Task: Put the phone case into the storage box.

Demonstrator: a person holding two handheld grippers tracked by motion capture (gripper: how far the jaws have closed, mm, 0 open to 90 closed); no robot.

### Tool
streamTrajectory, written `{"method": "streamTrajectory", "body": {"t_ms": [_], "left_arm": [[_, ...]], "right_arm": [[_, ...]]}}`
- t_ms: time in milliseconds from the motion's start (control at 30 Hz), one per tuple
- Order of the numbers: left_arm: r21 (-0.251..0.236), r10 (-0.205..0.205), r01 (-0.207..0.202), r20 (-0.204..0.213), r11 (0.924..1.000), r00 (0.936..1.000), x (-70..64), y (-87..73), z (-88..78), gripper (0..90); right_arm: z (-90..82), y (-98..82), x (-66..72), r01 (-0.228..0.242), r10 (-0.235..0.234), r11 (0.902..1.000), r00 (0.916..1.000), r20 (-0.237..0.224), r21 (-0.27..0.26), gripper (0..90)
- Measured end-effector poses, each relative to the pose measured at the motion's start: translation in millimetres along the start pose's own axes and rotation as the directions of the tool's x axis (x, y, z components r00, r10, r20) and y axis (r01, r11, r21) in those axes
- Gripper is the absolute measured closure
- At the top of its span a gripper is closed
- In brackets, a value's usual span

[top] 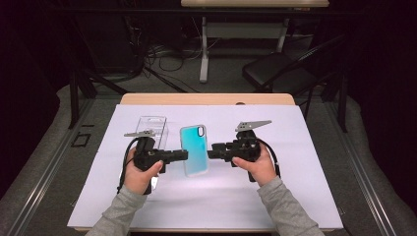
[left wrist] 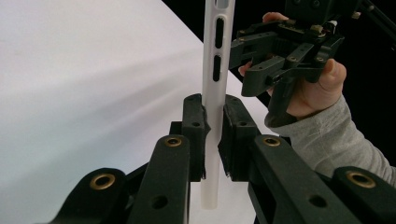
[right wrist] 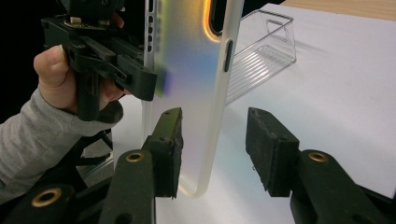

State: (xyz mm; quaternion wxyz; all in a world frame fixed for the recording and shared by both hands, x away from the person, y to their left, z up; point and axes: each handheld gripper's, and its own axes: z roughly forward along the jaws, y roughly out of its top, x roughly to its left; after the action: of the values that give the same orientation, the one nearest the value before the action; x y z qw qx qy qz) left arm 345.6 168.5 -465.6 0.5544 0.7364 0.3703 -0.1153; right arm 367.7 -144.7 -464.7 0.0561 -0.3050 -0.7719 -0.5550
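Note:
A translucent phone case (top: 194,150) with a teal sheen is held just above the white mat (top: 295,196) between both grippers. My left gripper (top: 184,156) is shut on the case's left long edge; in the left gripper view its pads (left wrist: 194,135) pinch the frosted rim of the case (left wrist: 215,70). From the right, my right gripper (top: 211,152) faces the case with its jaws open. In the right gripper view the near edge of the case (right wrist: 191,70) stands between the spread pads (right wrist: 271,149), closer to the left one, with no pad touching it.
A clear plastic stand (top: 152,125) sits on the mat behind the left gripper, also in the right gripper view (right wrist: 266,46). The wooden table edge (top: 206,99) lies beyond the mat. A black folding chair (top: 280,71) and cables are on the floor farther back.

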Motion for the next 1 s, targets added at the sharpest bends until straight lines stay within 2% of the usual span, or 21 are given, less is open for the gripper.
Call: {"method": "streamTrajectory", "body": {"t_ms": [267,433,1000], "left_arm": [[0.01,0.003,-0.003,0.019,0.9999,0.9998,-2.7,-1.6,3.6,81.7],[0.014,0.001,-0.002,0.027,0.9999,0.9996,-4.3,-2.9,6.1,81.7],[0.028,0.009,-0.01,0.039,0.9996,0.9992,-6.0,-4.2,9.9,81.7]], "right_arm": [[-1.6,-5.2,1.0,-0.016,0.016,0.9999,0.9998,-0.011,0.004,60.1],[0.4,-8.5,0.0,-0.048,0.048,0.9988,0.9984,-0.03,0.01,62.7],[6.2,-13.3,-1.6,-0.063,0.064,0.9977,0.9966,-0.052,0.027,66.5]]}}
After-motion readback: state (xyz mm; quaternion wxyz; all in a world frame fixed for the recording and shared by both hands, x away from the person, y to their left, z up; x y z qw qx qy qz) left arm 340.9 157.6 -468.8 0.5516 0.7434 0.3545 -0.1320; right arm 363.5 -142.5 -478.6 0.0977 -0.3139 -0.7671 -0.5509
